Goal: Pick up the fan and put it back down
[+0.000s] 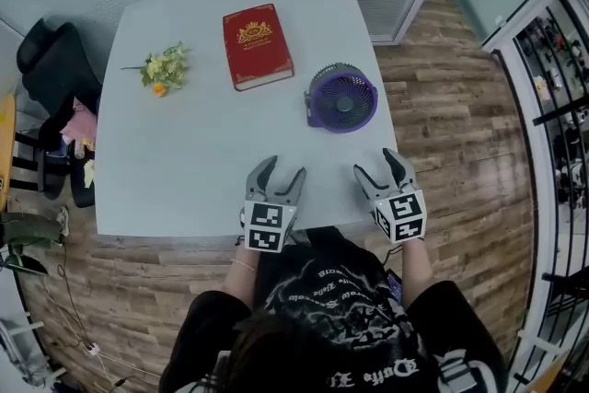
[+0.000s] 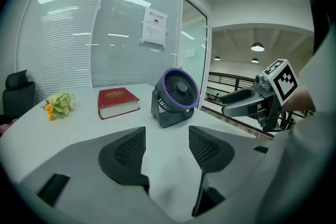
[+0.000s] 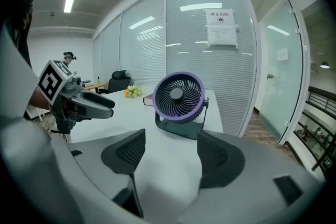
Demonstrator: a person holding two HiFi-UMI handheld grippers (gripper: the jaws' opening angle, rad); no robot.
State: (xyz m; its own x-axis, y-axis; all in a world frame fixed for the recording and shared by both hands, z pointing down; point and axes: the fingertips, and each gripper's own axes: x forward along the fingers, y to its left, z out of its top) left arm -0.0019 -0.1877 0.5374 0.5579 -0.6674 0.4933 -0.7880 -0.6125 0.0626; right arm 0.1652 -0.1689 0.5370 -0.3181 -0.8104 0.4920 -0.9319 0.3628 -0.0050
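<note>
A small fan (image 1: 341,98) with a purple rim and a dark grey stand sits upright near the right edge of the white table (image 1: 184,170). It shows ahead in the left gripper view (image 2: 174,97) and in the right gripper view (image 3: 179,104). My left gripper (image 1: 275,177) hovers over the table's near edge, open, with nothing between its jaws (image 2: 167,150). My right gripper (image 1: 384,170) hangs beside it to the right, also open and empty (image 3: 169,153). Both point toward the fan and stay clear of it.
A red hardcover book (image 1: 257,46) lies at the back of the table, left of the fan. A small bunch of yellow flowers (image 1: 165,69) lies further left. A black office chair (image 1: 55,69) stands off the table's left side. Glass walls with blinds run behind.
</note>
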